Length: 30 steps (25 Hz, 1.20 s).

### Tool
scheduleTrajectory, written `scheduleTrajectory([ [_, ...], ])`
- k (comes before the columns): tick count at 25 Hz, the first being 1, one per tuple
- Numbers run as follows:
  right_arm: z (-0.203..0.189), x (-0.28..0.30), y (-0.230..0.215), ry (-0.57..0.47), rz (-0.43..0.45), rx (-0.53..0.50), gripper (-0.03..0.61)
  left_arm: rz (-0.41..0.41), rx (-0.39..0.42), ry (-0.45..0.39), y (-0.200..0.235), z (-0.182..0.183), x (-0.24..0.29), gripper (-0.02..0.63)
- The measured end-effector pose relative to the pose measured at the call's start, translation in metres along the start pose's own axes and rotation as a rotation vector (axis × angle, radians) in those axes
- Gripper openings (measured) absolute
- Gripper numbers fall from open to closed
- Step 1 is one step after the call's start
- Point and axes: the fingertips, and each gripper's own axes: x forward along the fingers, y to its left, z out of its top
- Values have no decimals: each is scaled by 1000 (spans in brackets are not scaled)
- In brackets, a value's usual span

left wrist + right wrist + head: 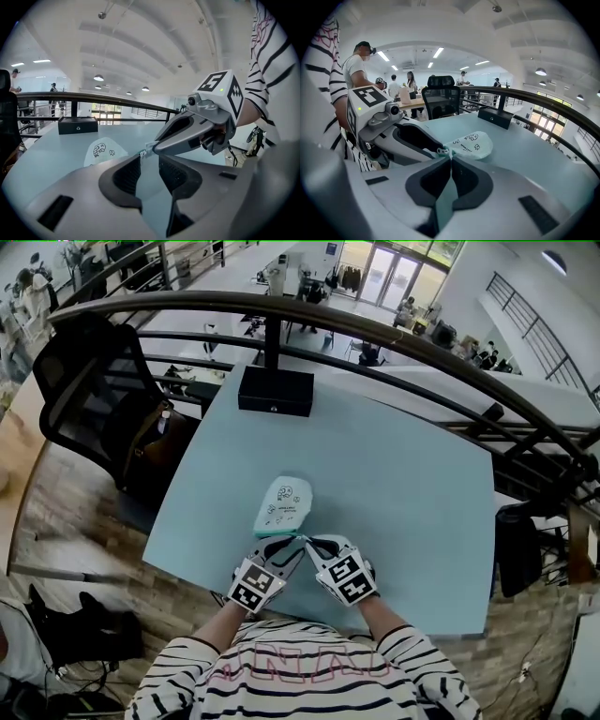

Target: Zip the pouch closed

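A mint-green pouch (284, 503) printed with small cartoon figures lies on the pale blue table (412, 502), its near end towards me. Both grippers meet at that near end. My right gripper (311, 546) is shut, its tips (450, 155) pinching the pouch (471, 142) at its near corner, with the small zipper pull (439, 151) just left of them. My left gripper (289, 547) comes in from the left. In its own view its jaws (150, 161) stand apart with bare table showing through the gap. The right gripper (149, 150) and the pinched tab sit at their mouth, and the pouch (101, 150) lies beyond.
A black box (275, 390) stands at the table's far edge by a curved black railing (375, 329). A black office chair (89, 390) with a brown bag (155, 442) is off the table's left side. The near table edge runs just in front of my striped sleeves.
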Motion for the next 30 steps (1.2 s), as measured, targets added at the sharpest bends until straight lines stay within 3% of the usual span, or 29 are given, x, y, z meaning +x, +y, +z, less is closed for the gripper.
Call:
scheduleTrajectory([
  [10, 2, 2, 1, -6, 7, 4, 34, 63, -27, 29, 14, 1, 3, 35],
  [17, 3, 3, -3, -11, 29, 30, 31, 98, -174, 45, 21, -2, 4, 31],
  [23, -2, -6, -19, -7, 5, 47, 29, 136, -226, 76, 29, -12, 5, 29],
  [30, -6, -9, -26, -6, -20, 59, 28, 162, -226, 93, 36, -14, 7, 29],
])
